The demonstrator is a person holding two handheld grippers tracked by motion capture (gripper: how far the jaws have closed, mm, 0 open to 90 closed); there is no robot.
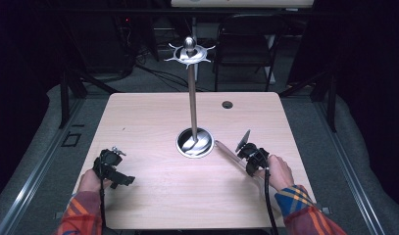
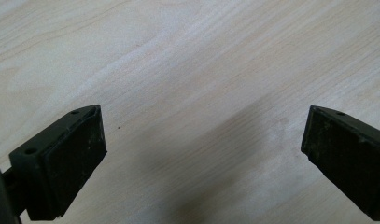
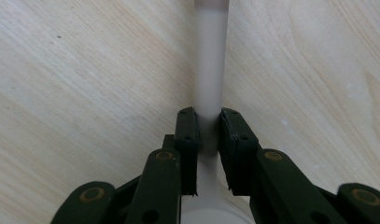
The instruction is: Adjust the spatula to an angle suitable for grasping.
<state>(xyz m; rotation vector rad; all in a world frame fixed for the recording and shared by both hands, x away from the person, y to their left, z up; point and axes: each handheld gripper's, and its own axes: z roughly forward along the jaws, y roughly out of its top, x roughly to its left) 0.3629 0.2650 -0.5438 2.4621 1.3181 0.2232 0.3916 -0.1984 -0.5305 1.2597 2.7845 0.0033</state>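
Observation:
A metal stand (image 1: 192, 98) rises from a round shiny base (image 1: 194, 143) at the table's middle, and a crown of hooks (image 1: 189, 51) tops it. My right gripper (image 1: 247, 152) (image 3: 208, 116) lies low over the table to the right of the base. It is shut on the pale handle (image 1: 226, 151) (image 3: 210, 60) of a long utensil, whose far end points toward the base. The handle widens behind the jaws. My left gripper (image 1: 121, 166) (image 2: 204, 135) is at the front left, open over bare wood with nothing between its jaws.
The light wooden table (image 1: 153, 117) has a small cable hole (image 1: 227, 105) near its far edge. A dark folding chair (image 1: 246, 44) stands behind the table. Grey floor surrounds the table on both sides.

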